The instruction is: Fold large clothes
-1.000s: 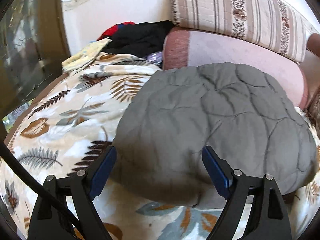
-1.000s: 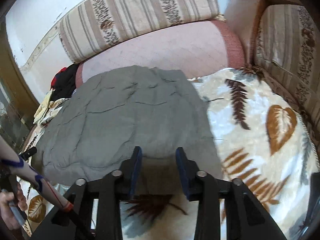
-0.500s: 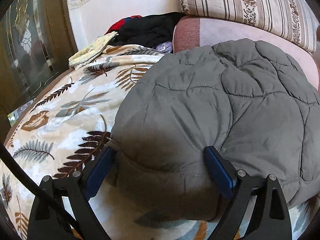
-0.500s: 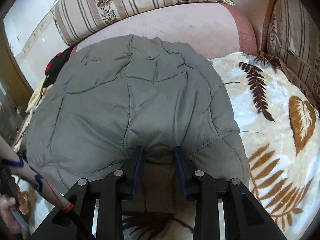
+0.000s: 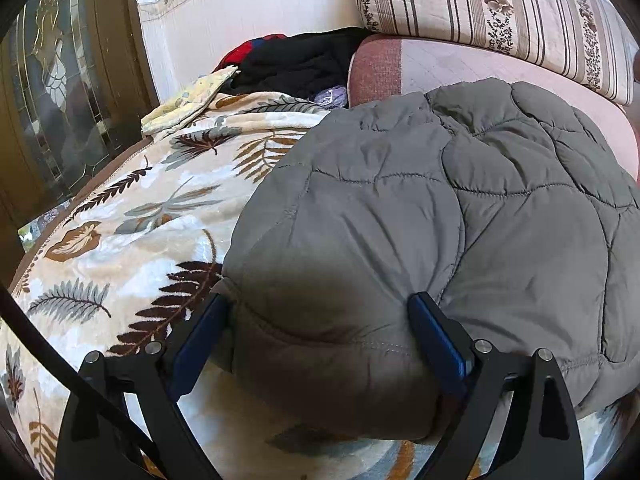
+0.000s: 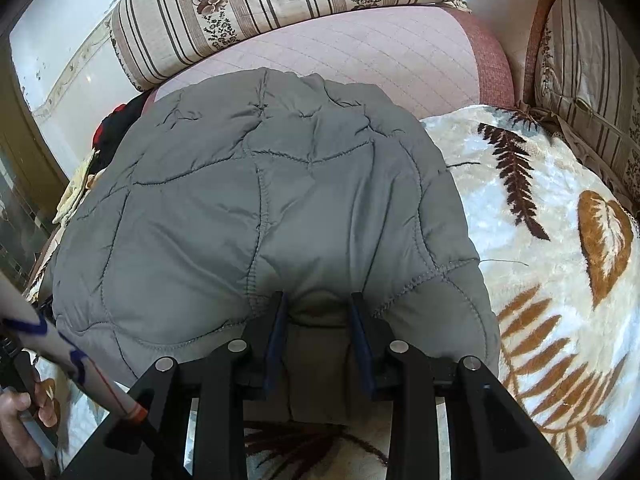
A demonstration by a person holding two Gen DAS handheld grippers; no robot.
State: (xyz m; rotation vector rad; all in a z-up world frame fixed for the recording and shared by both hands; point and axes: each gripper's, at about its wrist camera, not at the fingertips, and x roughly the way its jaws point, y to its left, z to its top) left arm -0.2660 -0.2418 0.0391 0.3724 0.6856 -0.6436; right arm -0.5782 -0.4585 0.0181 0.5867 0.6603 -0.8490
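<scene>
A leaf-patterned blanket (image 5: 120,216) is covering the wide seat, and a pink quilted cushion (image 6: 360,52) is running along its far side with a striped bolster (image 5: 500,8) sitting on top of it. A second striped cushion (image 6: 588,64) is standing at the right end. The grey quilted jacket (image 5: 460,208) is lying bunched in a broad mound on the blanket, its far edge reaching up against the pink cushion.

To the left of the pink cushion, a pile of black and red clothes (image 5: 296,60) is sitting against the wall, with a pale yellow cloth (image 5: 188,100) lying just in front of it. A dark glazed door (image 5: 56,92) is standing at the far left.

The left gripper (image 5: 320,320) is straddling the jacket's near left corner with its jaws spread wide; the blue pads (image 5: 436,344) are sitting against a thick fold of fabric, though whether they are actually squeezing it is hard to judge from this angle. The right gripper (image 6: 318,312) is standing narrower at the near right hem, its pads pinching a bunched fold of the jacket between them. A hand (image 6: 20,420) is showing at the lower left of the right wrist view, gripping a handle.
</scene>
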